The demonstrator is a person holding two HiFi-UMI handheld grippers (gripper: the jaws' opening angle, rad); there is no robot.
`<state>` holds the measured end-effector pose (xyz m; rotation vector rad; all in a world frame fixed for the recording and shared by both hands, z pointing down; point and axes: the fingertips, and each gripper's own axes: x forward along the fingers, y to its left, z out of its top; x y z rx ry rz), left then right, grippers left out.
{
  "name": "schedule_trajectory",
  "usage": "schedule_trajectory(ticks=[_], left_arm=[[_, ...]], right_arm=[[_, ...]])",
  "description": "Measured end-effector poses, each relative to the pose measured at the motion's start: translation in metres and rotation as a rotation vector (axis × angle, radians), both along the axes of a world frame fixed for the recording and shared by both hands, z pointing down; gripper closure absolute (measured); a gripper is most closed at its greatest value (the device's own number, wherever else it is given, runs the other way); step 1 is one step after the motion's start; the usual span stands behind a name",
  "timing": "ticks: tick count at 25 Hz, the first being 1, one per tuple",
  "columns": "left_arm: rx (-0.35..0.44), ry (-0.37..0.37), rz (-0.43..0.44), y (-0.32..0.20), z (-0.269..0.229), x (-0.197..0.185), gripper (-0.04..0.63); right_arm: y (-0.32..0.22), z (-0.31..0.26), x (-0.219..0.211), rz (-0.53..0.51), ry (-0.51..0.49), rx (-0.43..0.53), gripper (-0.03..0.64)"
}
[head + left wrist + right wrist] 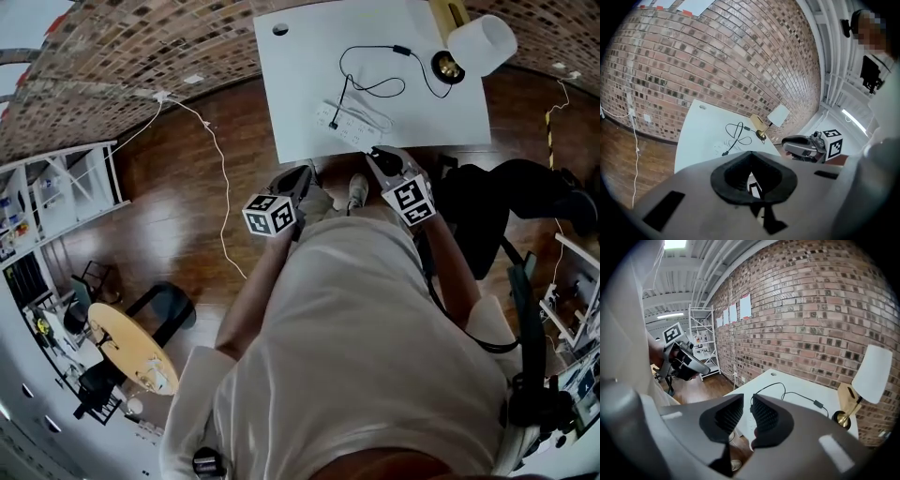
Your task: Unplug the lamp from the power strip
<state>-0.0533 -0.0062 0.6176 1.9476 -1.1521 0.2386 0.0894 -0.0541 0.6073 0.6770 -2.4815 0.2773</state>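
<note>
Well, the biggest thing in front of the person is the white table [300,94], set against the brick wall [141,56], and everything that matters sits on it. At the table's far right corner stands the lamp [478,44], with a pale shade and a brass foot. Nearer the table's front edge, about midway along, lies the white power strip [354,124]. A thin black cord [370,47] loops across the table from the lamp's foot and ends in a small black plug [333,124] at the strip's left end. It looks seated there, though it's too small for me to be sure.

Neither tool has got to the table yet. The left gripper [750,153] hangs just short of the front edge, its pads closed tip to tip with nothing between them. The right gripper [747,399] is beside it, also just off that edge, its jaws a narrow slit apart and empty.

I'd say this is the reach-in, with the unplugging itself not begun. Next, I reckon, the right jaws need to widen enough for the plug and come down around its body, not the cord. The left gripper should press on the strip so it doesn't lift as the plug is pulled straight out.
</note>
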Motion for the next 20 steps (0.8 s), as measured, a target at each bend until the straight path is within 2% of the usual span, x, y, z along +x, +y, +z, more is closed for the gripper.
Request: schedule_trajectory(ticks=[3,8,10,16,20], left_arm=[[0.019,-0.003,0.056,-0.019,-0.005,-0.009,0.592],[0.038,0.007,0.132,-0.058,-0.01,-0.036,0.592],[0.049,0.02,0.154,-0.074,-0.012,-0.044,0.592],[0.052,0.065,0.226,-0.1,-0.006,-0.065,0.592],[0.036,0.095,0.282,-0.108,0.005,-0.076,0.592]], right_arm=[[-0.01,0.001,-0.011,0.026,0.034,-0.001,0.557],[-0.027,0.01,-0.029,0.048,0.181,0.004,0.549],[-0.036,0.011,-0.037,0.056,0.209,0.002,0.548],[-0.045,0.024,-0.061,0.055,0.31,-0.027,0.546],[-0.049,0.039,-0.068,0.104,0.354,-0.083,0.546]])
